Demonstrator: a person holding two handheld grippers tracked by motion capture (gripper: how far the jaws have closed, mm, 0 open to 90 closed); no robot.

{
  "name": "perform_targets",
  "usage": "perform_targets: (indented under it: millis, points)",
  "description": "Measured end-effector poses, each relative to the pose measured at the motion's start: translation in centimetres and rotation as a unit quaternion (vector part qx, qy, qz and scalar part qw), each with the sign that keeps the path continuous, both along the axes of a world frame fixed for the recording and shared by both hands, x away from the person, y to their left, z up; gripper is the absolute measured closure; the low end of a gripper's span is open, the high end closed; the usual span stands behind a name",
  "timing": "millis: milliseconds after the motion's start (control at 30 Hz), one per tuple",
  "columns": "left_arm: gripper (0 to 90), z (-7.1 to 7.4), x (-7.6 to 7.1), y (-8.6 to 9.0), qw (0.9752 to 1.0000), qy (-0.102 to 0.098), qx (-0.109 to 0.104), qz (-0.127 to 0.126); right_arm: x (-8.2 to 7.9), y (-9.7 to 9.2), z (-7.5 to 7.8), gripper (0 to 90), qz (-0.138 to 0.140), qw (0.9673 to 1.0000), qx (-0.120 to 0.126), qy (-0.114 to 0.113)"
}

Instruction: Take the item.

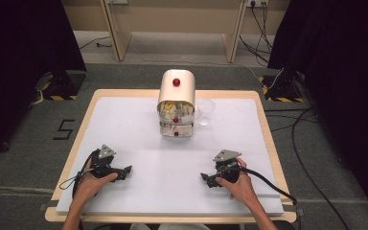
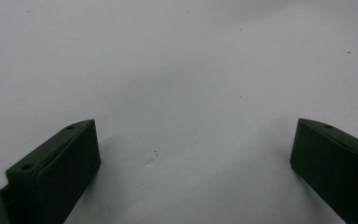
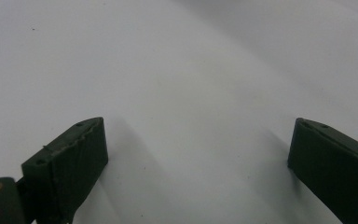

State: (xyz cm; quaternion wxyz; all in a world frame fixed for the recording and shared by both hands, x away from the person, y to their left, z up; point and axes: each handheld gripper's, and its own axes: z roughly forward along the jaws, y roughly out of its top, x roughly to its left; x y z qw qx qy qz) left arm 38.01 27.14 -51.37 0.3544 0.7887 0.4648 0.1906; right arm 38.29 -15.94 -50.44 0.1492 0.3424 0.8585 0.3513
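2 grippers (image 1: 128,169) (image 1: 204,177), 1 drawer cabinet (image 1: 176,103) with perhaps 3 red knobs (image 1: 176,82), 1 clear cup (image 1: 206,111).

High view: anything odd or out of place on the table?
Nothing stands out. The drawer unit stands upright, the clear cup upright beside it, no spill. Left gripper and right gripper rest open on the white board.

Wooden table (image 1: 263,124) covered by a white sheet (image 1: 124,129). On the sheet: small cream drawer cabinet (image 1: 176,103), clear plastic cup (image 1: 205,111) just beside it. Both grippers rest near the front edge.

Cream drawer cabinet (image 1: 176,103) with red knobs, upright, mid-table.
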Motion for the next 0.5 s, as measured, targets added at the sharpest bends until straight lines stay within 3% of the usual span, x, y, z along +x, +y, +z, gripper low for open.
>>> perform_targets:
  millis: [267,367,500]
  points:
    - [0.4,0.00,0.00,0.00,1.0000,0.000,0.000,0.000,0.02,-0.05,0.07,7.6,0.006,0.9999,-0.002,-0.008]
    - [0.4,0.00,0.01,0.00,1.0000,0.000,0.000,0.000,-0.13,-0.09,0.31,20.3,0.014,0.9995,0.000,-0.027]
    - [0.4,0.00,0.00,0.00,1.0000,0.000,0.001,0.000,-0.04,-0.31,0.74,18.2,0.007,0.9985,0.005,-0.054]
